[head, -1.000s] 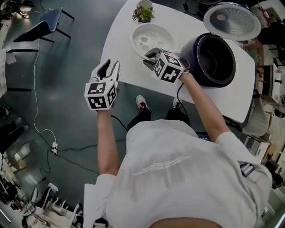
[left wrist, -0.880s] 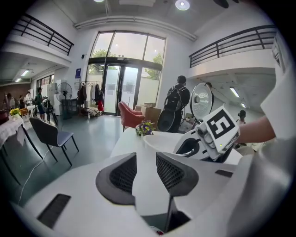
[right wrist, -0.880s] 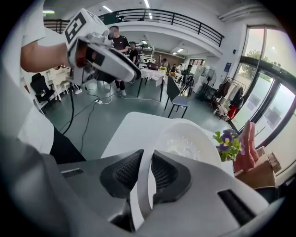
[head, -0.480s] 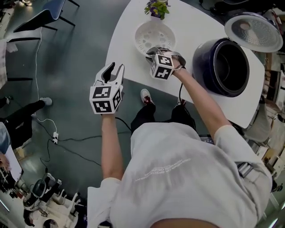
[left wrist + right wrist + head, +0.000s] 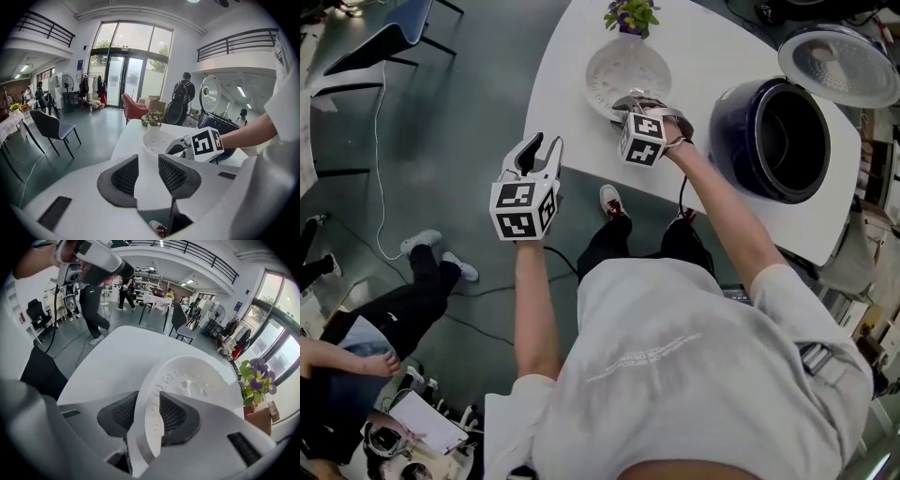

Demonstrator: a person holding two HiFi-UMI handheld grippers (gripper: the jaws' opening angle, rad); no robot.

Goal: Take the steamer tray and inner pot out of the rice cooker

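The white perforated steamer tray sits on the white table, just in front of the flower pot. My right gripper is at the tray's near rim. In the right gripper view that rim stands between the pads, and the jaws have just been opening, so they no longer clamp it. The dark rice cooker stands open at the right with the dark inner pot inside it. My left gripper hangs open and empty off the table's near edge, above the floor.
The cooker's round lid stands raised behind it. A black cord drops from the table edge. A person sits on the floor at lower left amid cables and gear. A chair stands at upper left.
My right gripper came down with the steamer tray and the tray now rests on the table. The left gripper sank a little. A person moved in at lower left.
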